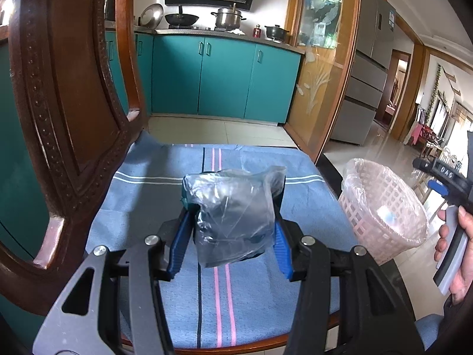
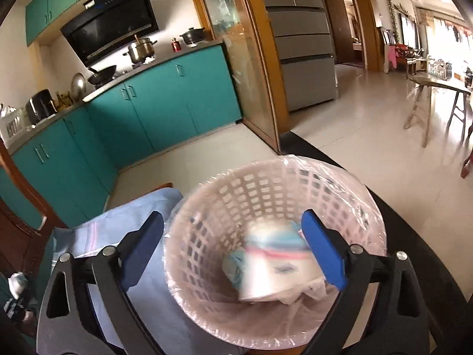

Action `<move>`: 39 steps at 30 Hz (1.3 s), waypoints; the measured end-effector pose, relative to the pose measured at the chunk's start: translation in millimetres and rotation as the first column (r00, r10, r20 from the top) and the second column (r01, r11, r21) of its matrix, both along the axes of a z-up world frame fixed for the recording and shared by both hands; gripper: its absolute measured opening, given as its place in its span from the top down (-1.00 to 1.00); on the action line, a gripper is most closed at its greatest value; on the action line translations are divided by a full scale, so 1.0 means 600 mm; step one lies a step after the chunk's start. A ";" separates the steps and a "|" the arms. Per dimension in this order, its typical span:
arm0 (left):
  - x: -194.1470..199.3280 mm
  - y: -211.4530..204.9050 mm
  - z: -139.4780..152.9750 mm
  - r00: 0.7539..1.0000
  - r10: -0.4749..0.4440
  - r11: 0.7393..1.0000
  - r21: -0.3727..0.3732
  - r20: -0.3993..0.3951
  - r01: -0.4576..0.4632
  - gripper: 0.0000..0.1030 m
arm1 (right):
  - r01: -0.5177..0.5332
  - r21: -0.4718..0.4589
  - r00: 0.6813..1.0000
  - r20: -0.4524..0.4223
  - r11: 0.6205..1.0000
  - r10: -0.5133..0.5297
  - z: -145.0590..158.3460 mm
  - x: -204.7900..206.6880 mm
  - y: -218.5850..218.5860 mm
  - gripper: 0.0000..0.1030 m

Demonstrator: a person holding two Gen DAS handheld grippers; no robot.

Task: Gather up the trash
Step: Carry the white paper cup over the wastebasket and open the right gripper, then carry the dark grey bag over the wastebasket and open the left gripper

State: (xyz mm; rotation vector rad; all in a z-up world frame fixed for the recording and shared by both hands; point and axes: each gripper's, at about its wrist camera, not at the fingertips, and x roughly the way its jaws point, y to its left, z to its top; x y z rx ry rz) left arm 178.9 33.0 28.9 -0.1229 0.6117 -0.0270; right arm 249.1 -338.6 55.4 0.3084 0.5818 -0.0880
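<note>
My left gripper is shut on a crumpled clear plastic bag and holds it above the blue striped cloth on a chair seat. A pink mesh wastebasket lined with clear plastic stands to the right of the chair. In the right wrist view my right gripper is open and empty, right above the wastebasket. A white, blue and red wrapper lies blurred inside it. The right gripper's body shows at the right edge of the left wrist view.
The carved wooden chair back rises close on the left. Teal kitchen cabinets stand behind, with a glass door in a wooden frame to the right. A tiled floor and a wooden table lie beyond.
</note>
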 end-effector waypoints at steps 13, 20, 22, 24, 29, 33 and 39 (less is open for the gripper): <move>0.014 -0.047 -0.042 0.994 -0.069 0.995 0.069 -0.080 0.075 0.02 | -0.092 0.005 0.993 0.070 0.996 0.091 0.030 -0.016 0.022 -0.86; 0.064 -0.179 -0.052 0.964 -0.227 0.970 0.053 -0.140 0.236 0.02 | -0.061 0.022 0.993 0.102 0.998 0.059 0.034 -0.027 -0.002 -0.86; 0.089 -0.240 -0.042 0.945 -0.298 0.952 0.037 -0.134 0.305 0.02 | -0.028 0.040 0.993 0.115 0.999 0.023 0.035 -0.032 -0.021 -0.86; 0.123 -0.308 -0.025 0.924 -0.361 0.931 0.011 -0.124 0.365 0.02 | 0.010 0.064 0.992 0.125 0.998 -0.018 0.035 -0.037 -0.043 -0.86; 0.183 -0.428 0.014 0.888 -0.449 0.893 -0.007 -0.102 0.451 0.02 | 0.126 0.125 0.978 0.149 0.984 -0.144 0.034 -0.054 -0.104 -0.86; 0.213 -0.485 0.023 0.872 -0.477 0.876 0.017 -0.111 0.481 0.02 | 0.163 0.138 0.973 0.144 0.977 -0.183 0.029 -0.054 -0.126 -0.86; 0.236 -0.514 0.020 0.864 -0.488 0.869 0.020 -0.125 0.494 0.01 | 0.166 0.135 0.974 0.133 0.977 -0.184 0.025 -0.048 -0.125 -0.86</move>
